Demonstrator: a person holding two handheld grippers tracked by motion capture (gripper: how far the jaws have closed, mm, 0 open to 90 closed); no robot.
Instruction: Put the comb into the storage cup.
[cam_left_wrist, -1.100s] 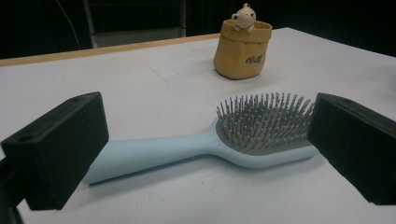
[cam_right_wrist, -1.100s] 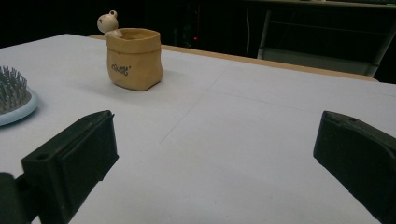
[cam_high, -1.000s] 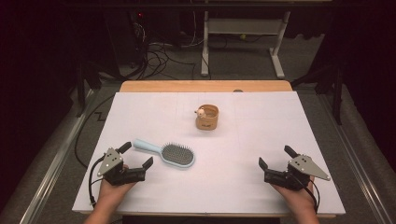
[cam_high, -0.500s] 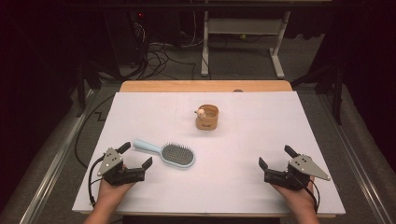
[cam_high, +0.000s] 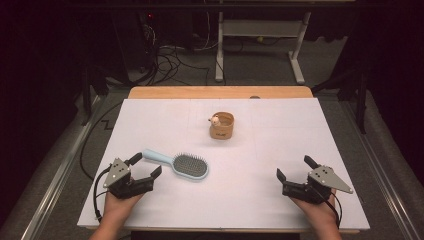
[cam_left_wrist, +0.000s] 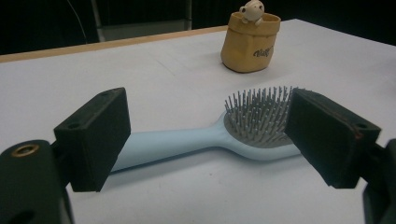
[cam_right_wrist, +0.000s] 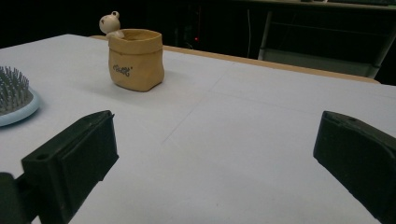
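1. The left hand-held gripper (cam_high: 145, 168) sits low at the near-left of the bench (cam_high: 260, 200), jaws apart with nothing pinched; they have just been closing a little, and the hairbrush (cam_high: 177, 164) lies beyond them, not between the pads.
2. The hairbrush rests flat, bristles up, just ahead of that gripper. Its long axis runs slantwise: pale blue handle toward the far left, bristle head toward the near right.
3. In the left gripper view, the handle (cam_left_wrist: 168, 144) crosses the gap between the jaws side to side, so I'd judge the grip must come across the handle, straight forward.
4. The right hand-held gripper (cam_high: 295, 168) waits wide and empty at the near-right, well apart from the brush. The left is clearly nearer.
5. The tan pot (cam_high: 222, 126) stands farther back, mid-bench.
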